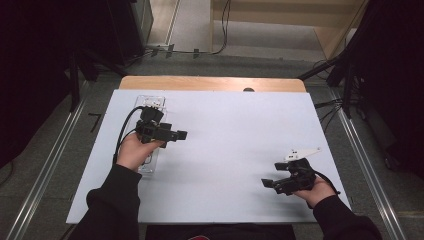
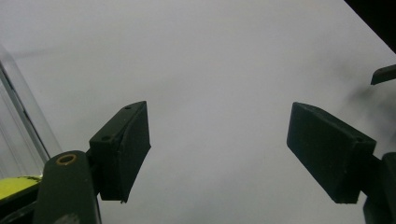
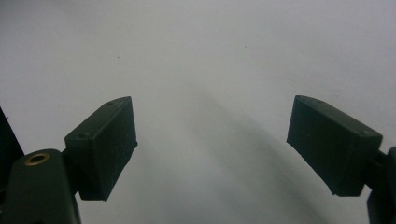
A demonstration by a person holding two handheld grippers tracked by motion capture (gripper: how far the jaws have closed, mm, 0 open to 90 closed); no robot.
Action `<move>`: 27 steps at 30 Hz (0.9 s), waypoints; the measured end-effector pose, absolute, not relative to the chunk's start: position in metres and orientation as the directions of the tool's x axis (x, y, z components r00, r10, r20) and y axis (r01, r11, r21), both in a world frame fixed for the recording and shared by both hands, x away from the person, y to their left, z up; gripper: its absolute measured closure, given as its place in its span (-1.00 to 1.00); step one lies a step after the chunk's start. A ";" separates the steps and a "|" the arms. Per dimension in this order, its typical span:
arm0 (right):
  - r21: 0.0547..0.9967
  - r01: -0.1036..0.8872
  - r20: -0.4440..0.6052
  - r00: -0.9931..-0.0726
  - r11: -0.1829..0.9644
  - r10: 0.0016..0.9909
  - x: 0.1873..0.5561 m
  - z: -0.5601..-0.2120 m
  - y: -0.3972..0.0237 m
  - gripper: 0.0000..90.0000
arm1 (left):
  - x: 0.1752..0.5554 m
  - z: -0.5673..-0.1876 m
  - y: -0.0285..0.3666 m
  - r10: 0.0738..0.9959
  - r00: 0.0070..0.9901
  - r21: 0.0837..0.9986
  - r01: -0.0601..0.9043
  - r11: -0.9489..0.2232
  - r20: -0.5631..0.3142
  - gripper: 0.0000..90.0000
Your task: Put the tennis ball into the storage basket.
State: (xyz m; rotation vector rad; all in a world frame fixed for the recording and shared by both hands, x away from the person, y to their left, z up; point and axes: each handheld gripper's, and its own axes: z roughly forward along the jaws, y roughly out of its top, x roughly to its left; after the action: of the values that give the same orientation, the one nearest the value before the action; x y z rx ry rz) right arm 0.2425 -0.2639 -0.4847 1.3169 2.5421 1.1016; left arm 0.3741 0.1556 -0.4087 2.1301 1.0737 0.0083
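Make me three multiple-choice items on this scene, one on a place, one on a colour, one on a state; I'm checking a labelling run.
1. Where does the clear tray lie?
A. at the table's left side, under the left gripper
B. at the table's right edge
C. on the floor

2. What colour is the sheet that covers the table?
A. red
B. white
C. green

3. How do the right gripper jaws stand?
A. apart, with nothing between them
B. clamped on a cup
C. pressed flat together

Answers: 1 A, the high view shows the tray beneath the left hand. 2 B, the sheet reads white in all views. 3 A, the right gripper view shows bare sheet between the jaws.
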 end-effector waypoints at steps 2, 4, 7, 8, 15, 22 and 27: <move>0.628 0.681 0.243 -0.631 0.375 0.737 0.243 -0.485 -0.264 -0.70 | 0.373 -0.410 0.156 0.694 0.652 0.615 0.692 -0.378 -0.306 -0.52; 0.628 0.681 0.243 -0.631 0.376 0.737 0.242 -0.485 -0.264 -0.70 | 0.372 -0.412 0.156 0.691 0.653 0.615 0.692 -0.379 -0.309 -0.52; 0.628 0.681 0.244 -0.631 0.375 0.737 0.243 -0.485 -0.264 -0.70 | 0.370 -0.414 0.154 0.688 0.659 0.608 0.690 -0.393 -0.304 -0.52; 0.628 0.682 0.245 -0.630 0.374 0.738 0.243 -0.485 -0.264 -0.70 | 0.369 -0.415 0.153 0.689 0.660 0.607 0.689 -0.396 -0.300 -0.52; 0.628 0.682 0.244 -0.630 0.375 0.737 0.242 -0.484 -0.264 -0.70 | 0.366 -0.420 0.151 0.696 0.660 0.601 0.687 -0.408 -0.282 -0.52; 0.628 0.681 0.244 -0.631 0.376 0.736 0.243 -0.485 -0.264 -0.70 | 0.360 -0.426 0.152 0.692 0.662 0.592 0.691 -0.415 -0.288 -0.52; 0.630 0.680 0.243 -0.632 0.376 0.736 0.242 -0.484 -0.265 -0.69 | 0.357 -0.428 0.151 0.678 0.669 0.588 0.692 -0.419 -0.305 -0.52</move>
State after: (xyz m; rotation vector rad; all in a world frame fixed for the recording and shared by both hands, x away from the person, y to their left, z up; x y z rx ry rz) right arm 0.2423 -0.2645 -0.4843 1.3096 2.5404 1.1045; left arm 0.3568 0.1514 -0.4285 2.1774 1.0518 -0.0265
